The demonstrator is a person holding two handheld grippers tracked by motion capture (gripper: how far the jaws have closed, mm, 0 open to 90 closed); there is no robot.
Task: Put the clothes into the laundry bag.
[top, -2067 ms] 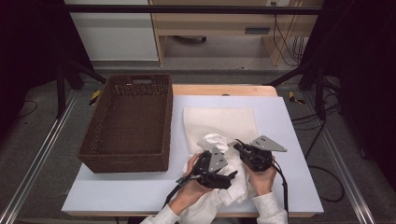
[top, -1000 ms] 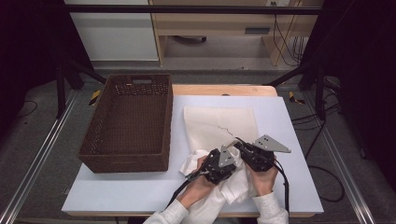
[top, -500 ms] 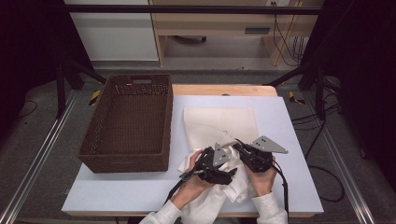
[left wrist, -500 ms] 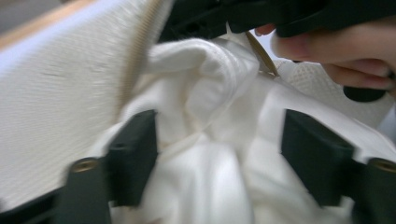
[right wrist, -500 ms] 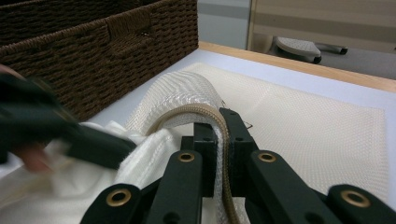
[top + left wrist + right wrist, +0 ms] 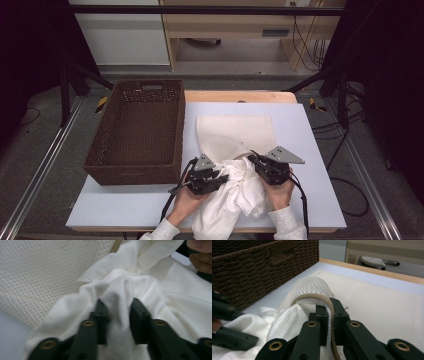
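Note:
A white mesh laundry bag (image 6: 235,131) with a zipper lies flat at the table's middle. A crumpled white cloth (image 6: 234,202) spills from its near mouth toward the front edge. My left gripper (image 6: 220,177) has just been closing, and its jaws now pinch a raised fold of the white cloth (image 6: 150,287); the left gripper (image 6: 117,305) sits just short of the mesh bag (image 6: 37,272). My right gripper (image 6: 255,161) is shut on the bag's zipper edge (image 6: 312,296), holding it lifted off the table; the right gripper (image 6: 328,305) points toward the basket.
A dark brown wicker basket (image 6: 132,175) stands at the table's left, close beside the bag, and its wall (image 6: 249,267) rises just past the cloth. The table's wooden far edge (image 6: 240,96) runs behind the bag. A person's hands hold both grippers at the front edge.
My left gripper has drawn left, away from the right gripper, let go its earlier hold, and closed again on a fold of the white cloth. The right gripper has kept still on the zipper edge.

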